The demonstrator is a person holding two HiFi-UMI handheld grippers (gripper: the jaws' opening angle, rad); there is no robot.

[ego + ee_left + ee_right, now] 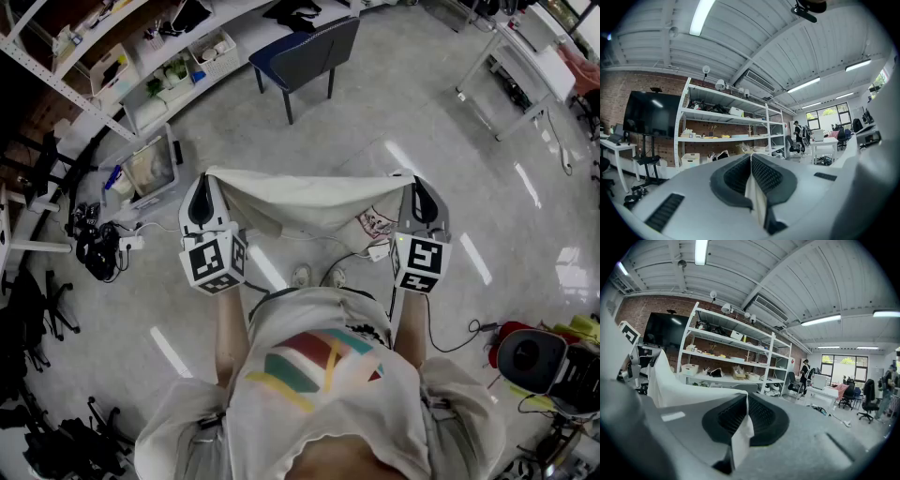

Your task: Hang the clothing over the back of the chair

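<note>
A cream-white garment (pixel 305 203) is stretched out between my two grippers in the head view, hanging level in front of me. My left gripper (pixel 205 178) is shut on its left corner, and a strip of the cloth (pixel 753 197) shows pinched between the ribbed pads. At the other end, my right gripper (pixel 416 184) is shut on the right corner; a white fold (pixel 740 437) pokes out between its pads and the garment (pixel 675 385) spreads off to the left. The dark chair (pixel 307 53) with a blue seat stands farther ahead on the floor, its back towards me.
White shelving (pixel 141 66) with bins runs along the far left. A monitor and cables (pixel 141 173) sit on the floor at left, and office-chair bases (pixel 47 300) beyond. A white table (pixel 530 66) stands at the right, and a red and black machine (pixel 534 361) at lower right.
</note>
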